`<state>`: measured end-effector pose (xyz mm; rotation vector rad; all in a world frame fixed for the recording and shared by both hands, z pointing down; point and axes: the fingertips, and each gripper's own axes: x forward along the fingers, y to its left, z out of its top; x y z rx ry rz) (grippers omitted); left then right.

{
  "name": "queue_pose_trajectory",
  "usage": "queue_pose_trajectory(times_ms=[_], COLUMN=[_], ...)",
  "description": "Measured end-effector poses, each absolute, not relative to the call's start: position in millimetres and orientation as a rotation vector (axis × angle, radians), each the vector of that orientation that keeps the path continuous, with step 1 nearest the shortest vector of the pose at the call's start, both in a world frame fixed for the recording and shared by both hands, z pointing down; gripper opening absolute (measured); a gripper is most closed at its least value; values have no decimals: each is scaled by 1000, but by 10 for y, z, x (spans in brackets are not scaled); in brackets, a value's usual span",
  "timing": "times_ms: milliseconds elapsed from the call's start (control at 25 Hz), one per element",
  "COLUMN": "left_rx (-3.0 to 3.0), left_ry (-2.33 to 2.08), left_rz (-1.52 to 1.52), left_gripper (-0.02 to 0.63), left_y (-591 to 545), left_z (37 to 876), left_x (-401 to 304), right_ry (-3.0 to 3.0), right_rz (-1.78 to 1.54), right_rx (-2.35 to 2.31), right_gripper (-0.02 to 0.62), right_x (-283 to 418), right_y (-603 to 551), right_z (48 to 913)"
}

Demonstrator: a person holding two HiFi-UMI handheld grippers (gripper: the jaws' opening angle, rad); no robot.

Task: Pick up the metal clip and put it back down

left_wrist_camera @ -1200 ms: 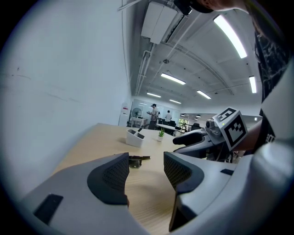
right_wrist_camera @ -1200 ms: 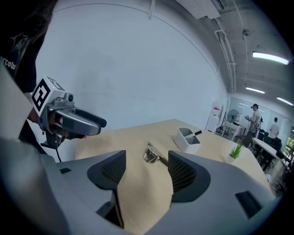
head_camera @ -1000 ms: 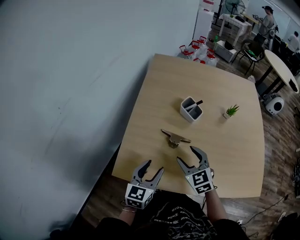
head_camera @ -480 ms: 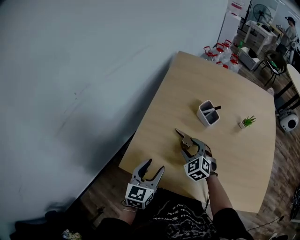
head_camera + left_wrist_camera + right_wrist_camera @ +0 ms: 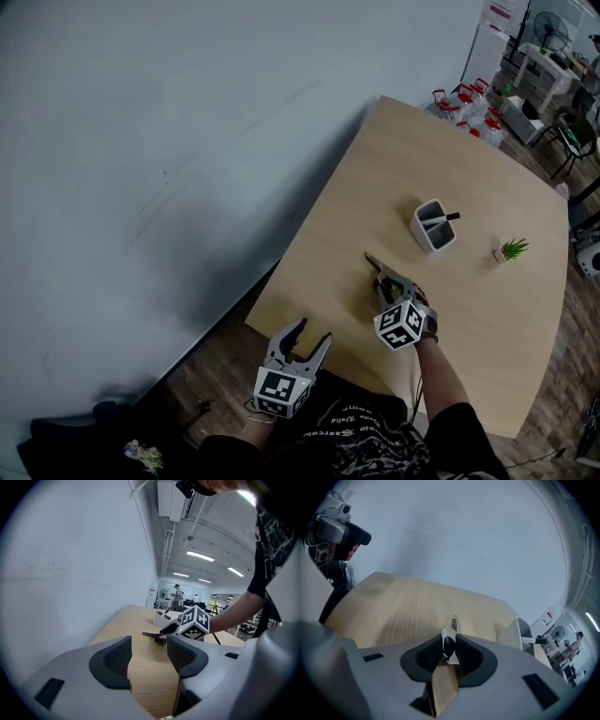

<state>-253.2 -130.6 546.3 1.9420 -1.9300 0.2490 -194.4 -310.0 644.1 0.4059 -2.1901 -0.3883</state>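
Observation:
The metal clip [image 5: 376, 265] lies on the wooden table [image 5: 450, 159] near its middle, with one handle pointing away to the upper left. My right gripper [image 5: 388, 282] is down on it. Its jaws have just been closing, and in the right gripper view the pads pinch the clip [image 5: 449, 640] between them at the right gripper [image 5: 448, 654]. My left gripper [image 5: 308, 337] hovers at the table's near edge, open with nothing between its fingers [image 5: 114, 660]. From there the clip [image 5: 151, 634] and the other gripper's marker cube [image 5: 194, 622] show ahead.
A white pen holder [image 5: 434, 227] with a pen stands beyond the clip, and a small potted plant [image 5: 512, 250] sits to its right. Water bottles [image 5: 459, 97] stand on the floor past the far corner. A grey wall [image 5: 169, 141] runs along the table's left side.
My right gripper moved forward and down onto the clip and closed its jaws around it. The left gripper stayed open at the near edge.

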Motion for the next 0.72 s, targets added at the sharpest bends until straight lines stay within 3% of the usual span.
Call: queue_pose_trajectory(times_ms=[280,720], left_rx=[1925,1964], left_ry=[-1950,-1935], left_rz=[226,171], left_gripper=[242,241], left_y=[-1308,-1382], left_z=[5444,5351], left_x=[-2543,-2439], right_ry=[-2217,-2333], right_rz=[-426,-186], right_rx=[463,587], right_gripper=[15,15], right_x=[-1965,-1839], right_y=[-3232,-3142], right_z=[6287,5948])
